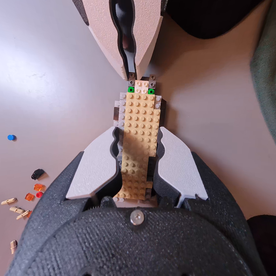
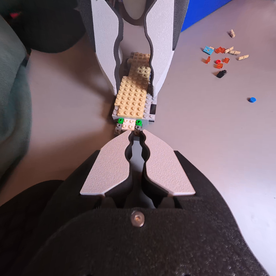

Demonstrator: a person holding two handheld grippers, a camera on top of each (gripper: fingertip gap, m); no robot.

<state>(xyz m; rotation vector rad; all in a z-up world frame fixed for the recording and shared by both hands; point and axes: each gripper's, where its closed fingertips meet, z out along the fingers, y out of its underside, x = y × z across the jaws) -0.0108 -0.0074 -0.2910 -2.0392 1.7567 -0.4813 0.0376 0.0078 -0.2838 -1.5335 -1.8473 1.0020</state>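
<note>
A long brick model (image 1: 140,119) with a tan studded top, grey sides and two green round studs (image 1: 131,89) lies on the pale table. My left gripper (image 1: 138,130) is shut on its sides, with both pads against it. The model also shows in the right wrist view (image 2: 131,103), between the left gripper's fingers (image 2: 135,94). My right gripper (image 2: 136,132) is shut on a narrow dark grey piece (image 2: 136,141) at the model's green-stud end. The left wrist view shows the right gripper (image 1: 132,76) from above, its pads closed on that grey piece (image 1: 131,67).
Loose small pieces lie to one side: a blue round stud (image 2: 252,99), a black piece (image 2: 221,73), orange transparent bits (image 2: 218,65), tan pins (image 2: 242,57) and a light blue tile (image 2: 208,51). A blue object (image 2: 201,12) stands at the back. A green sleeve (image 1: 265,89) is at the edge. The gap from one gripper's tips to the other's is roughly 6 centimeters.
</note>
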